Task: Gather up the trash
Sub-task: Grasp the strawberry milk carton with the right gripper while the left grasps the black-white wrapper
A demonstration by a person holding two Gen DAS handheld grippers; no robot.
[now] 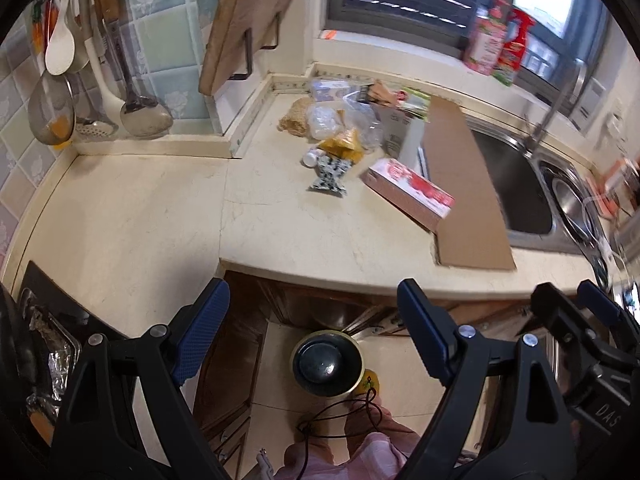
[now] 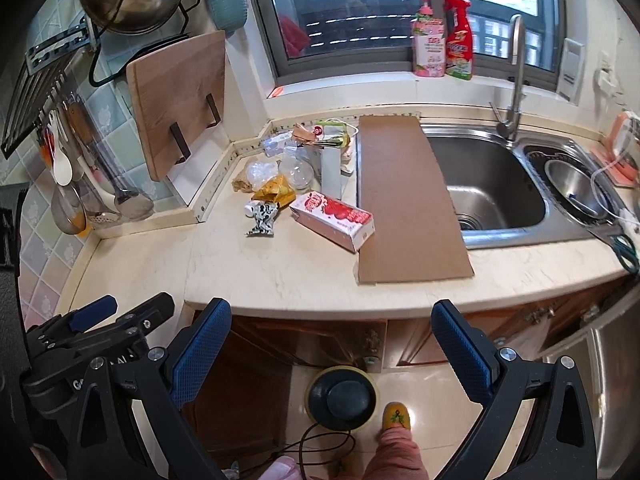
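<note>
A heap of trash lies in the counter's back corner: a pink carton (image 1: 410, 192) (image 2: 332, 220), a black-and-white wrapper (image 1: 330, 176) (image 2: 262, 220), a yellow wrapper (image 1: 344, 146) (image 2: 276, 192), clear plastic bags (image 1: 348, 120) (image 2: 288, 172) and a white box (image 2: 330, 168). A long cardboard sheet (image 1: 464, 184) (image 2: 404, 200) lies beside the sink. A round bin with a dark lid (image 1: 326, 362) (image 2: 342, 398) stands on the floor below. My left gripper (image 1: 314, 328) and right gripper (image 2: 332, 340) are both open and empty, held in front of the counter edge above the bin.
A steel sink (image 2: 488, 196) with a tap (image 2: 514, 76) is at the right. A cutting board (image 2: 180, 100) leans at the back left, utensils (image 1: 100, 64) hang on the tiled wall. Bottles (image 2: 442, 40) stand on the sill. A stove (image 1: 44, 332) is at the left. The person's slipper (image 2: 396, 414) is by the bin.
</note>
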